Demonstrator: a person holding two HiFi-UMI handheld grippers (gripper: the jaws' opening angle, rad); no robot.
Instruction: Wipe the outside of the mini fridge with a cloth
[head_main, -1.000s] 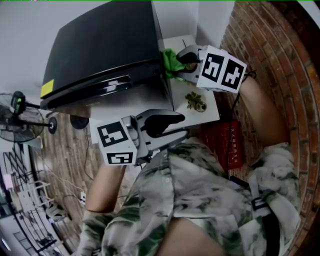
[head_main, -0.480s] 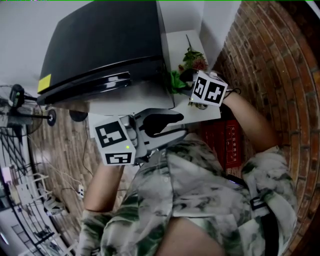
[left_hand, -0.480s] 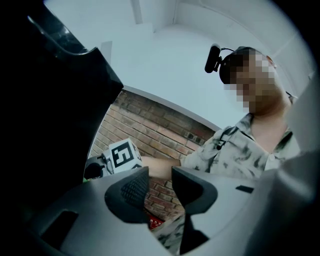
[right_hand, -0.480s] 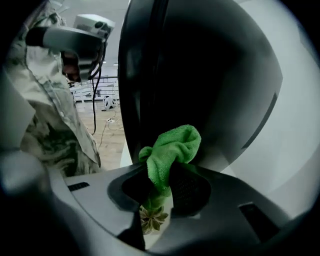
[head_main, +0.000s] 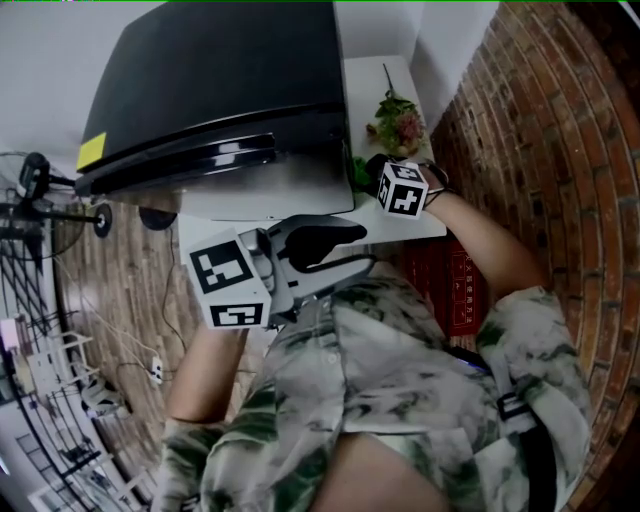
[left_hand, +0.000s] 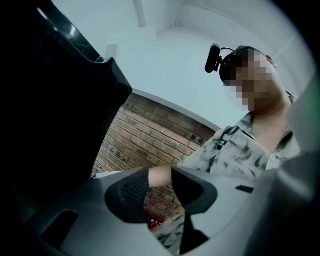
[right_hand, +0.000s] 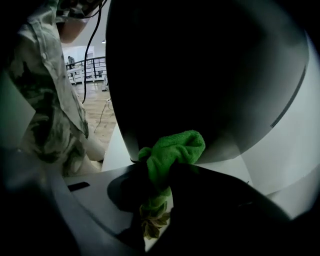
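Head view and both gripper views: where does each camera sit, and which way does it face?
Head view: on the person's head, facing steeply down at the black glossy mini fridge; forearms, patterned shirt, left gripper, right gripper show.
Left gripper view: on that gripper, facing up at the person; open empty fingers, forearm, shirt.
Right gripper view: on that gripper, facing the fridge's side; fingers shut on a green terry cloth; shirt at left.
Head and right gripper views share the fridge.

- A flat white tabletop (head_main: 364, 92) is carrying a glossy black mini fridge (head_main: 220, 90) standing upright on it.
- A small bunch of green and pink flowers (head_main: 397, 118) is lying on the bare strip beside the fridge.
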